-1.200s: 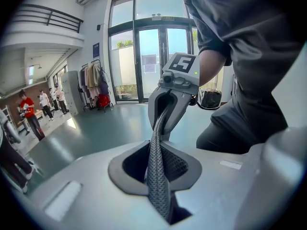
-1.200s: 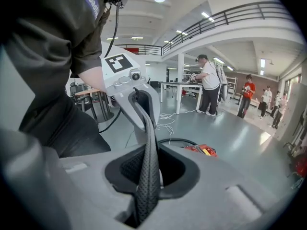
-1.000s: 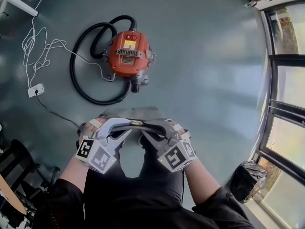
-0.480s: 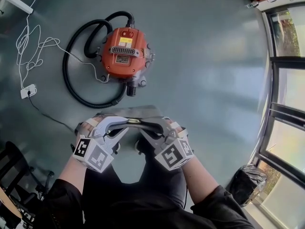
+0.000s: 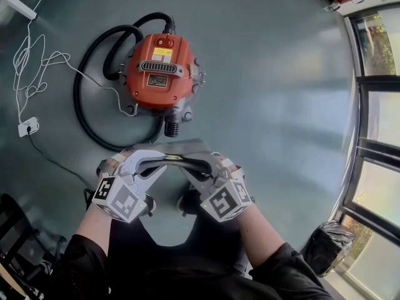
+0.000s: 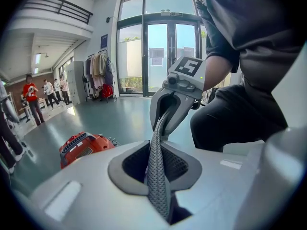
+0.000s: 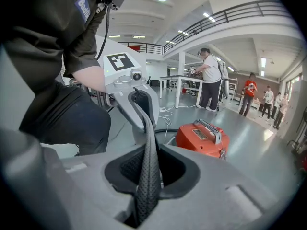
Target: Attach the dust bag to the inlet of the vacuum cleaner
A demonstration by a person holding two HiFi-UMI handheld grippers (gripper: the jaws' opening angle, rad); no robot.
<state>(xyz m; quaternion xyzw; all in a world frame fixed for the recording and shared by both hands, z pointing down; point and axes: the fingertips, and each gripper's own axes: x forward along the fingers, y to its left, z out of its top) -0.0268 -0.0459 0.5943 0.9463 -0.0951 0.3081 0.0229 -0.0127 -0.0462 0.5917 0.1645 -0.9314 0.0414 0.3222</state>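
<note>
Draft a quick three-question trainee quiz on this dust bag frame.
1. True or false: the dust bag is already fitted on the inlet of the orange vacuum cleaner.
2. Left gripper, right gripper: which clamps the bag? A) left only B) right only C) both
3. What lies looped around the vacuum cleaner on the floor?
Key: 1 false; 2 C; 3 the black hose.

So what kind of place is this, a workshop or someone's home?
Probably a large open workshop or lab hall, not a home: a railed mezzanine runs overhead, tall glass doors face outside, and people stand at a work table.
</note>
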